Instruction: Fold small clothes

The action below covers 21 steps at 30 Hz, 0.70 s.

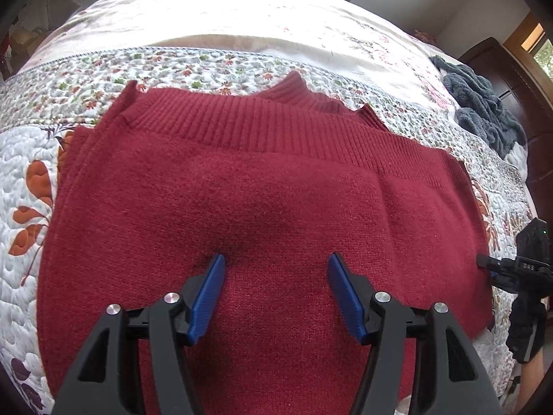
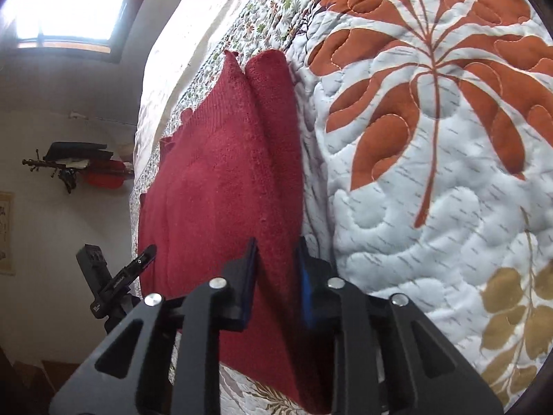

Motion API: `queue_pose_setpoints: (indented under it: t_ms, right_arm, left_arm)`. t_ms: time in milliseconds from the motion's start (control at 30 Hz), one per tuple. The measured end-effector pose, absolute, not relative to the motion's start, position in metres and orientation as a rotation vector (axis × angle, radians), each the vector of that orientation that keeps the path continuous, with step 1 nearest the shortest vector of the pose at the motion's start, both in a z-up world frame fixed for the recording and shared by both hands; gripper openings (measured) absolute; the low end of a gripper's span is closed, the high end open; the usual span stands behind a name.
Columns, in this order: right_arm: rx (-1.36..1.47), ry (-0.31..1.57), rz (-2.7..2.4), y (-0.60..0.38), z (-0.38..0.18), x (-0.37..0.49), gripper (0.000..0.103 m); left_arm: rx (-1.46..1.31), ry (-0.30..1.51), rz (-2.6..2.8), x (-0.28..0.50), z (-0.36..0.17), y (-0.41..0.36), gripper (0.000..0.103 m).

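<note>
A dark red knit sweater [image 1: 259, 190] lies folded on the quilted bedspread [image 1: 27, 207], its ribbed hem turned toward the far side. My left gripper [image 1: 276, 266] hovers open over the near middle of the sweater, nothing between its blue pads. In the right wrist view the sweater [image 2: 224, 173] runs away from the camera, and my right gripper [image 2: 278, 252] is shut on the thick folded edge where it meets the quilt [image 2: 414, 207]. That right gripper [image 1: 484, 262] also shows at the sweater's right edge in the left wrist view.
A grey-blue fuzzy cloth [image 1: 484, 110] lies bunched at the bed's far right, beside dark wooden furniture [image 1: 497, 65]. A gloved hand [image 1: 525, 325] holds the right gripper. One of the left gripper's fingers [image 2: 138, 264] reaches the sweater's other side. A window [image 2: 69, 0] is bright.
</note>
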State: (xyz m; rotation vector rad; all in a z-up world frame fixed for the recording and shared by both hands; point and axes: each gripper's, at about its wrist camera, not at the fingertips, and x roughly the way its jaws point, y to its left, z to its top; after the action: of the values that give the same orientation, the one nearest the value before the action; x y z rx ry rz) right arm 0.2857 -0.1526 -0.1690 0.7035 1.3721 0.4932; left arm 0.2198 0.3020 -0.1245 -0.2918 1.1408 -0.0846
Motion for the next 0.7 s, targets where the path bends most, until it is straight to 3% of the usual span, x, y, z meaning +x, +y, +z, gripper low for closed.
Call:
queue_pose_setpoints:
  t_ms: [433,700]
  right_arm:
    - [0.697,1.378,0.431,-0.152,-0.163,0.282,0.013]
    - [0.544,1.292,0.528,-0.088,-0.075,0.282,0.012]
  left_arm:
    - [-0.274,1.133,-0.116,0.218,-0.129,0.303,0.063]
    - [-0.402,1.114,-0.121,0.207,-0.107,0.322,0.063]
